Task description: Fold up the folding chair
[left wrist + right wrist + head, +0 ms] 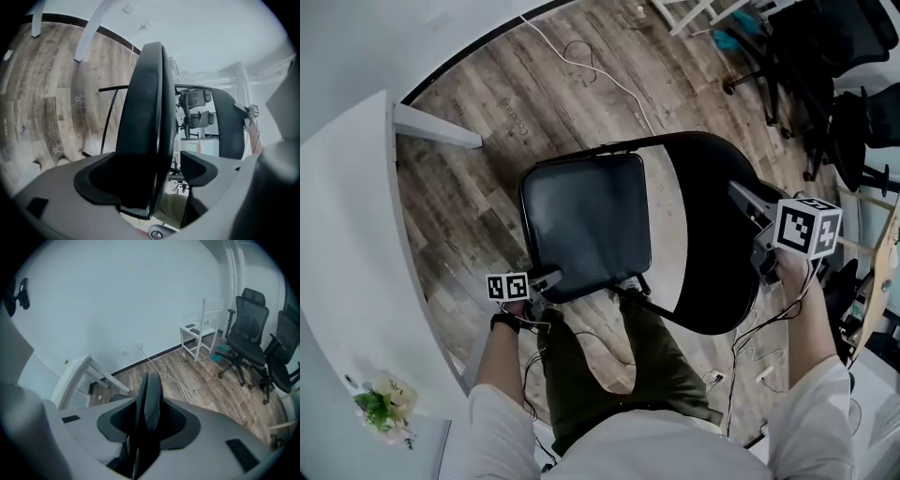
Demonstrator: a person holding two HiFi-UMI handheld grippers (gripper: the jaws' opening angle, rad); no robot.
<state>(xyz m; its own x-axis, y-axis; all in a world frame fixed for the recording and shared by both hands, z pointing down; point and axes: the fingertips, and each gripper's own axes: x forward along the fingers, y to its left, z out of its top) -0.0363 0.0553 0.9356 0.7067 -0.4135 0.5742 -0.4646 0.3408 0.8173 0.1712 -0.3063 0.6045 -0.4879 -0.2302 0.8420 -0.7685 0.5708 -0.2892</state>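
**Item:** folding chair (694,187), black. It stands on the wood-pattern floor (487,141) just in front of the person. A white table (356,187) is at the left, and office chairs (825,37) stand well apart at the upper right.

**Parts:**
- The padded seat (581,220) is seen face-on in the head view, with its front edge nearest the person.
- The curved backrest (717,272) lies to the right of the seat in that view. A light gap shows between the two, so the chair is judged not yet folded flat.

**Left gripper** (542,279): placed at the near front edge of the seat. In the left gripper view the seat runs edge-on between the jaws. One pad (101,180) lies against it. The other pad (199,168) appears to stand just clear, though the wide lens makes this hard to confirm. The jaws are therefore entered as parted around the seat edge, not clamped on it.

**Right gripper** (149,423): closed on the top rim of the backrest, with both pads pressed on it from either side.

**Governing relation:** the seat's free front edge belongs to the left hand, and the backrest lies across from it toward the right hand. The fold is judged to depend on that front edge being swung up and over toward the backrest while the backrest is steadied. The pivot line runs along the seat's far edge.
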